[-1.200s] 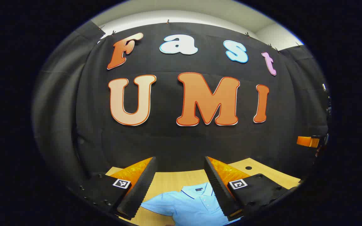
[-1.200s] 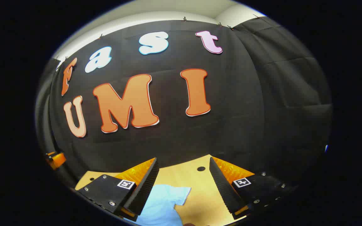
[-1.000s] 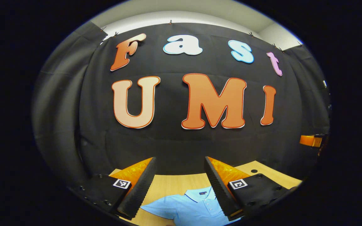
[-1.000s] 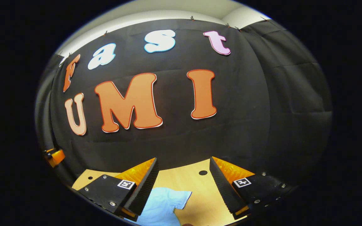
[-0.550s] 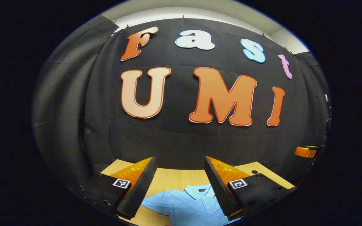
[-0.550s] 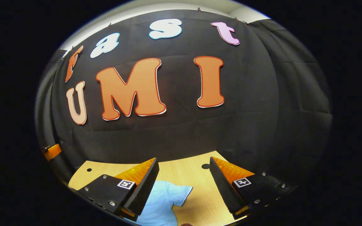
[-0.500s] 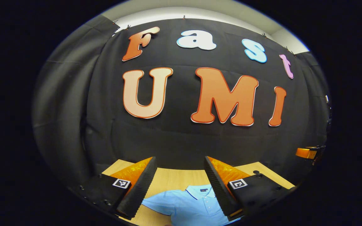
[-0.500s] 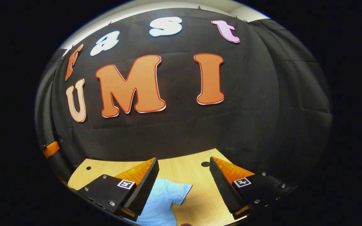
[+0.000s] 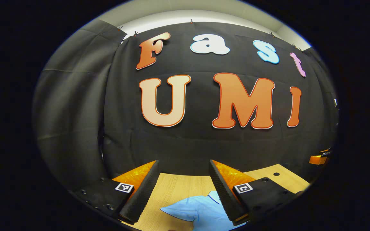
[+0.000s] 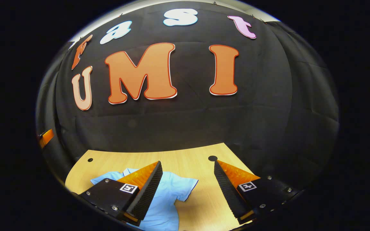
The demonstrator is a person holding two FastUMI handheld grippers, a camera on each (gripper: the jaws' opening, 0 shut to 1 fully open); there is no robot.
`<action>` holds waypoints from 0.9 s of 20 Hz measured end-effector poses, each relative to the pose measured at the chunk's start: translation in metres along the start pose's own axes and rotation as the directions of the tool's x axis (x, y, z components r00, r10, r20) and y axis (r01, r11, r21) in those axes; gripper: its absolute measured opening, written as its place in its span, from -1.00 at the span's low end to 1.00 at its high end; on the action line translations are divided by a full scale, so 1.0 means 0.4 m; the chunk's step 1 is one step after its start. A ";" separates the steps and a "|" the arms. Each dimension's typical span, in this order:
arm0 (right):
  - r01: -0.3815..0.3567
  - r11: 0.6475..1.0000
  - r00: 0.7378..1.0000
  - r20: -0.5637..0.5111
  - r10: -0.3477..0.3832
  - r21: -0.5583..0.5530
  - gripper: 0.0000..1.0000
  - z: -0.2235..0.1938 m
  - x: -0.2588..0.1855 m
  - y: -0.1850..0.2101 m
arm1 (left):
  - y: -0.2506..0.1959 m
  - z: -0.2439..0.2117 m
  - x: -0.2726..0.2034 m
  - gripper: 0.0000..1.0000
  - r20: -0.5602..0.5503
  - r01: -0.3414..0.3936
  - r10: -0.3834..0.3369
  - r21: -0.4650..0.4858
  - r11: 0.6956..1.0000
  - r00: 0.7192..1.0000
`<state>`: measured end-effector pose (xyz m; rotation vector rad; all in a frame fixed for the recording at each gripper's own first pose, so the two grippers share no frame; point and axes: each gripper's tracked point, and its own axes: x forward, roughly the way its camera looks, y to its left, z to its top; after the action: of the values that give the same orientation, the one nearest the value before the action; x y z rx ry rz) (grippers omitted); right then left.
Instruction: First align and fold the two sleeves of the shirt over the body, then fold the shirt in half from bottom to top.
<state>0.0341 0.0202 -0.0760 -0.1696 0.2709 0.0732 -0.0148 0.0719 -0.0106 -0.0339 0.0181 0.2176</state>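
Bare wooden table [image 10: 185, 160] lies open between the booth's black cloth wall [image 10: 178, 125] and a light blue shirt [image 10: 169, 199] spread flat, which offers no upright obstacle. Both the left gripper [image 9: 183, 189] and right gripper [image 10: 186, 189] hang above the tabletop with jaws spread and nothing between them

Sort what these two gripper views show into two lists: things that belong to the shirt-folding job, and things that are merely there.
Belongs to the job:
- light blue shirt, lying on the table
- left gripper, open
- right gripper, open

Merely there:
- wooden table
- holes in the tabletop
- black cloth wall
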 end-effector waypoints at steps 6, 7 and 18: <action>0.004 0.999 0.985 -0.171 0.001 0.033 0.96 -0.089 0.043 0.014 | 0.025 -0.057 0.003 0.96 -0.071 0.022 -0.026 -0.050 0.998 0.997; 0.011 0.999 0.977 -0.211 -0.002 0.041 0.94 -0.107 0.055 0.018 | 0.029 -0.069 0.004 0.96 -0.081 0.026 -0.031 -0.060 0.998 0.996; 0.116 0.987 0.813 -0.582 -0.027 0.116 0.96 -0.284 0.271 -0.021 | 0.172 -0.094 -0.012 0.96 -0.102 -0.041 0.037 -0.044 0.998 0.994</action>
<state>0.1097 -0.0026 -0.2123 -0.0503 0.8824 -0.0785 -0.0350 0.1368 -0.0504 -0.0904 0.1143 0.2554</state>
